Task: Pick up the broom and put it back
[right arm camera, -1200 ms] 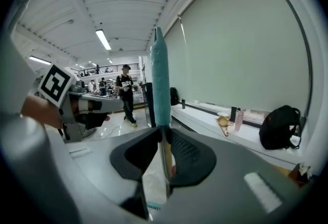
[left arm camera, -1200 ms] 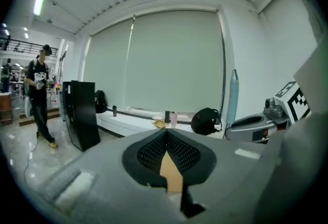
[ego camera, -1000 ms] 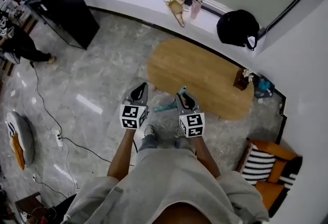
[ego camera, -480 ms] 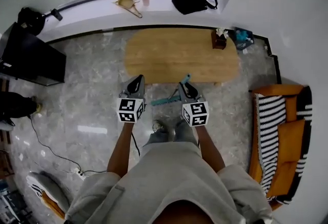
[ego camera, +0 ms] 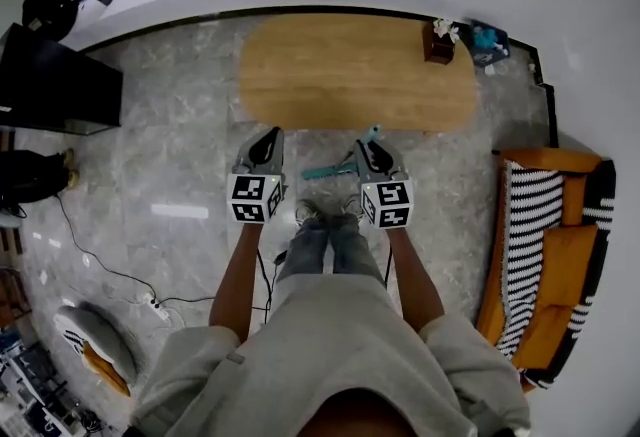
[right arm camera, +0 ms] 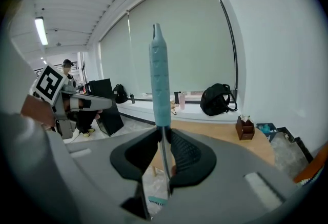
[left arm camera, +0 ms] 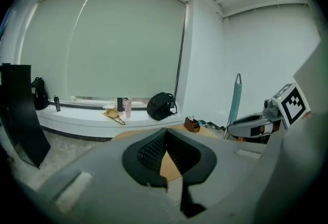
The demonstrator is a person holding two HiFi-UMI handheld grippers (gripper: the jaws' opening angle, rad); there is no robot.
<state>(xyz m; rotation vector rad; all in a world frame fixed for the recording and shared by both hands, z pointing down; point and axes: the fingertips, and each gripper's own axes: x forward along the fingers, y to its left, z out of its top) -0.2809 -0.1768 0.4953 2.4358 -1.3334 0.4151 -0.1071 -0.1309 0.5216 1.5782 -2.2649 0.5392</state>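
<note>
One broom [right arm camera: 159, 79] stands upright, handle up, in right gripper [right arm camera: 163, 138].

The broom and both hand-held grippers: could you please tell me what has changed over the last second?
The person turned to face the wooden table squarely, so it swung from upper right to straight ahead. Unchanged: right hand-held gripper clamped on the broom, left hand-held gripper empty beside it.

Overhead; gripper views level (sharing table [ego camera: 350, 75]).

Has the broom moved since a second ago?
Yes. The broom, clamped in the right hand-held gripper, has swung to face the long edge of the wooden table squarely; earlier it stood slanted to that edge.
</note>
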